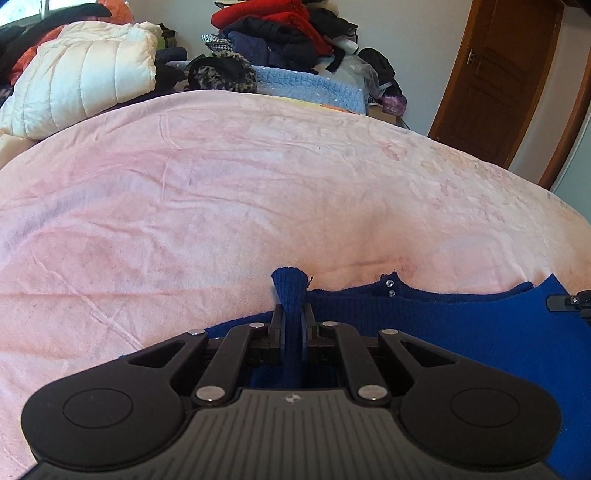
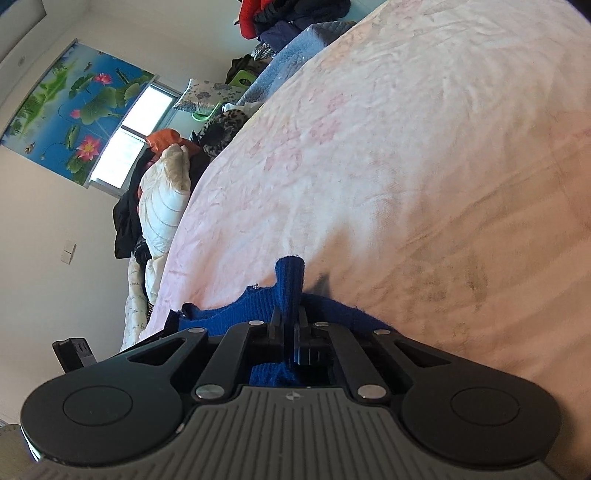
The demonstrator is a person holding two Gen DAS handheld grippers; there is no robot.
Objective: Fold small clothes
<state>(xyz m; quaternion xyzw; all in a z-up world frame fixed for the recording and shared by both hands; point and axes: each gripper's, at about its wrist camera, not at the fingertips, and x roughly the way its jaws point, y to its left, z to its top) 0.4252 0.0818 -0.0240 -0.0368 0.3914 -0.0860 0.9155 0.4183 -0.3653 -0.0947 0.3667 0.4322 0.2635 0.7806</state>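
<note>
Knitwear early in folding: blue sweater [image 1: 461,325] spread on pink blanket [image 1: 221,184], one edge pinched in each gripper, no finished fold visible. Left gripper [image 1: 291,317] clamped tight on a raised tuck of blue knit; right gripper [image 2: 291,317] likewise closed on a bunched corner. Judged: first fold just begun, remaining folds and stacking left. Left view alone shows neckline buttons [image 1: 389,288], door [image 1: 498,74], clothes pile [image 1: 280,33]; right view alone shows window [image 2: 129,140] and lotus poster [image 2: 77,107].

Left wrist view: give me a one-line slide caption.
Left gripper shut on a pinched fold of the blue knit sweater, which lies on the pink bedspread.
</note>
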